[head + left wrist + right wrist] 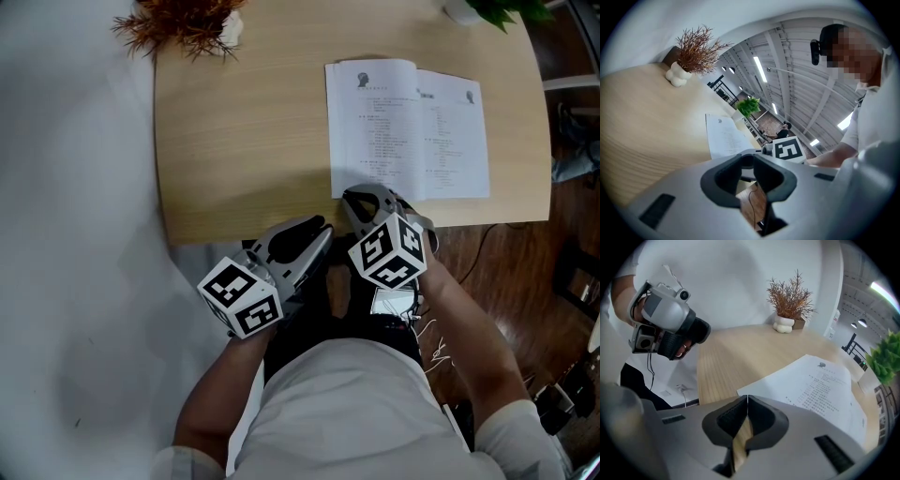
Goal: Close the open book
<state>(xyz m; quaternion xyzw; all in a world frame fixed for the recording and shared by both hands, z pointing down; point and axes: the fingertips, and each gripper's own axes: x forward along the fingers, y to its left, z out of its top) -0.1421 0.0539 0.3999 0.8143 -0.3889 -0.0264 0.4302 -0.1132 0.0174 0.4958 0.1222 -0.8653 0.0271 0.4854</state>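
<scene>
The open book [408, 127] lies flat on the right half of the wooden table [244, 141], its white printed pages facing up. My right gripper [361, 195] points steeply down at the book's near-left corner. Its tips [747, 398] meet in a thin line right at the page edge [740, 391], so it is shut; I cannot tell whether a page is caught between them. My left gripper [314, 230] hovers off the table's near edge, left of the book [724, 136]. Its jaws [747, 159] stand apart with nothing between them.
A dried reddish plant in a white pot [187, 23] stands at the table's far-left corner. A green plant [497, 9] stands at the far right. The person's lap and dark trousers [337, 328] sit below the near edge. Cables lie on the floor to the right [469, 253].
</scene>
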